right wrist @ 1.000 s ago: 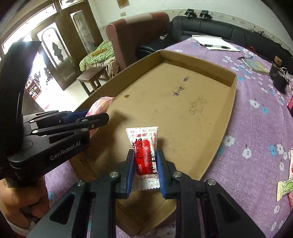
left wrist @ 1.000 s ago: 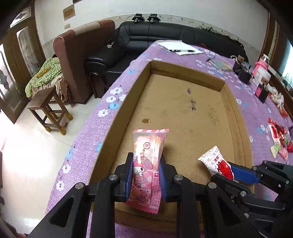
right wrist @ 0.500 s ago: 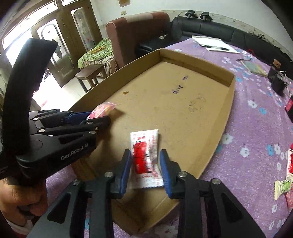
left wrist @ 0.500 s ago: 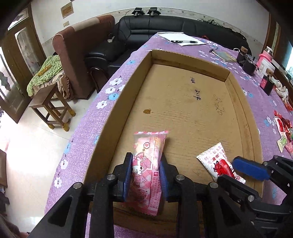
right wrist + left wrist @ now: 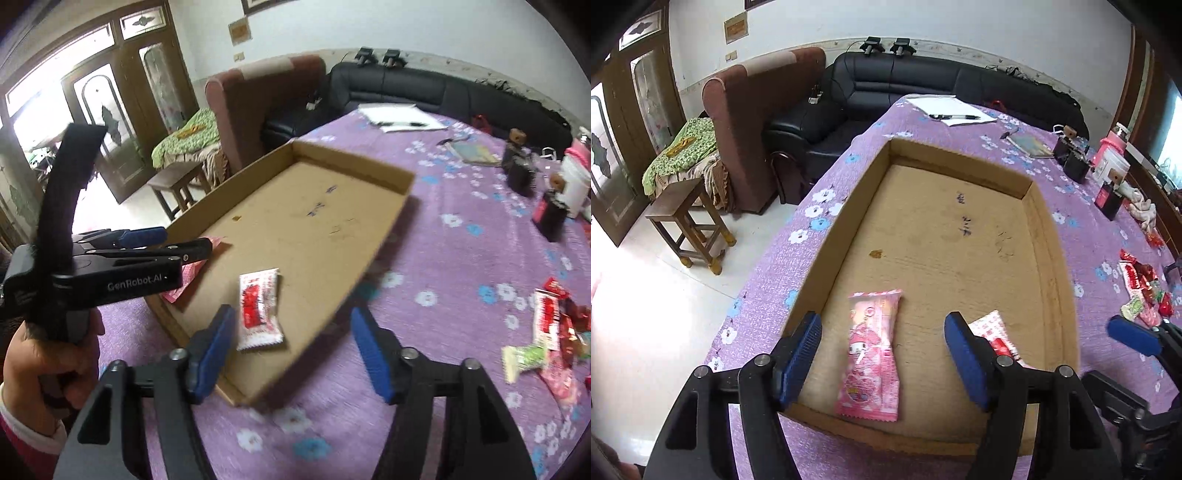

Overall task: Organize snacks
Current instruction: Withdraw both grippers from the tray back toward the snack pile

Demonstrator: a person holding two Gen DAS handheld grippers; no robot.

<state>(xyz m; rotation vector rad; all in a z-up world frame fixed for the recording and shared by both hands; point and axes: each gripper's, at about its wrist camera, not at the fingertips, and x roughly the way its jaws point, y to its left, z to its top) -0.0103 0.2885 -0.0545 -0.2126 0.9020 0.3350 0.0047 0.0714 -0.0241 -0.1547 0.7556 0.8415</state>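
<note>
A shallow cardboard tray [image 5: 1049,236] [image 5: 384,229] lies on the purple flowered tablecloth. A pink cartoon snack packet [image 5: 873,350] lies flat on the tray floor near its front edge, between the fingers of my left gripper [image 5: 882,332], whose jaws are opening and do not touch it. A white and red snack packet [image 5: 258,308] [image 5: 991,330] lies flat beside it. My right gripper [image 5: 293,325] hovers over the tray's near right corner, its jaws opening, the packet just ahead of its left finger [image 5: 218,336] and free. The left gripper [image 5: 125,258] also shows in the right wrist view, held by a hand [image 5: 44,369].
A heap of loose snack packets [image 5: 550,332] [image 5: 1141,291] lies on the cloth right of the tray. Papers with a pen [image 5: 951,114], small dark boxes [image 5: 1071,158] and a white container [image 5: 1112,166] stand farther back. Sofas [image 5: 923,85] and a wooden stool [image 5: 690,221] lie beyond the table's left edge.
Both grippers have opened and let go of their packets, which now lie flat in the tray. The right gripper has drawn back to the right, off the tray floor.
</note>
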